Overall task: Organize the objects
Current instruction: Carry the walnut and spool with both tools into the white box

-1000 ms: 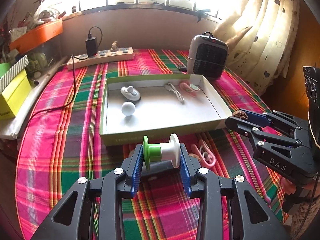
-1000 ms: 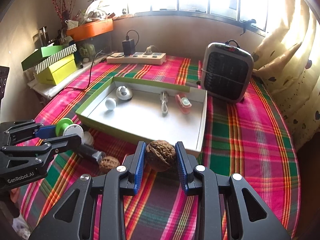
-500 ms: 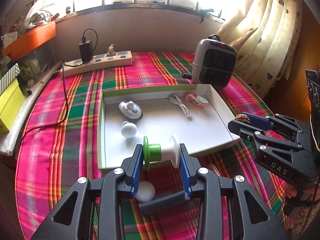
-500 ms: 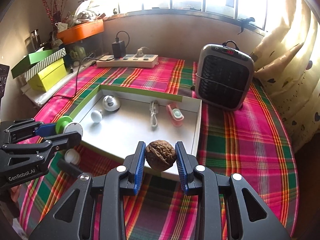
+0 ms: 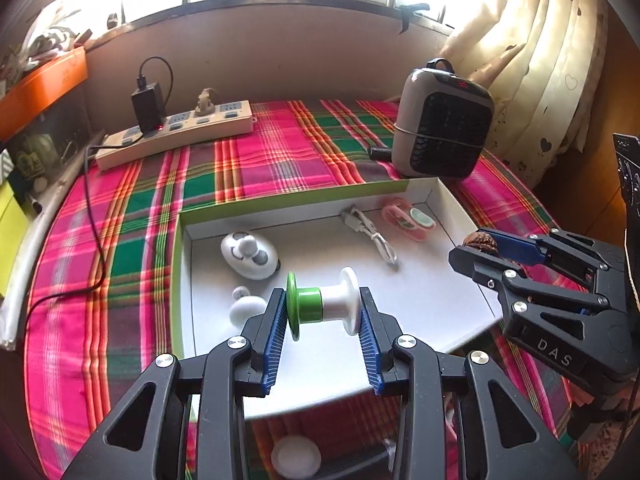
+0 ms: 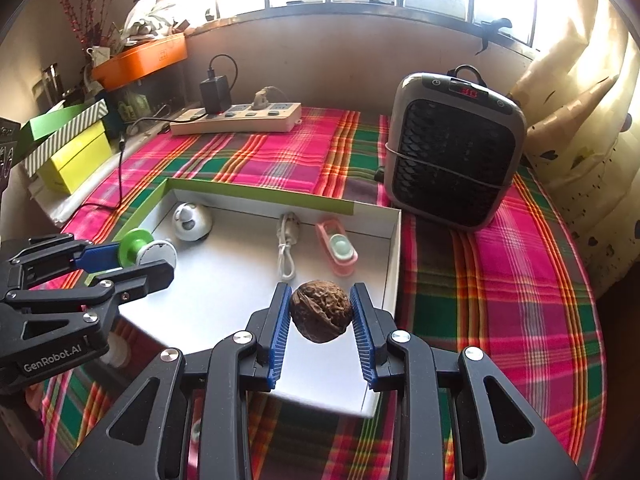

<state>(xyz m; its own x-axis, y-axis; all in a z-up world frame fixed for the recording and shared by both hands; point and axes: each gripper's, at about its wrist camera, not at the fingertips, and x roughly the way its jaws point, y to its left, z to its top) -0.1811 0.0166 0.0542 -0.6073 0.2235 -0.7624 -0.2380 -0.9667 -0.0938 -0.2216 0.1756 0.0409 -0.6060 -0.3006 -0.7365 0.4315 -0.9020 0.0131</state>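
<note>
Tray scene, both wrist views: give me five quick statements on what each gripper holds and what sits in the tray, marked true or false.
1. The left gripper is shut on a green and white spool. True.
2. The right gripper is empty. False: it is shut on a walnut.
3. A white cable and a pink case lie inside the tray. True.
4. The heater stands inside the tray. False: it stands on the plaid cloth beyond the tray's far right corner.
5. Nothing is plugged into the power strip. False: a black charger is plugged in.
</note>
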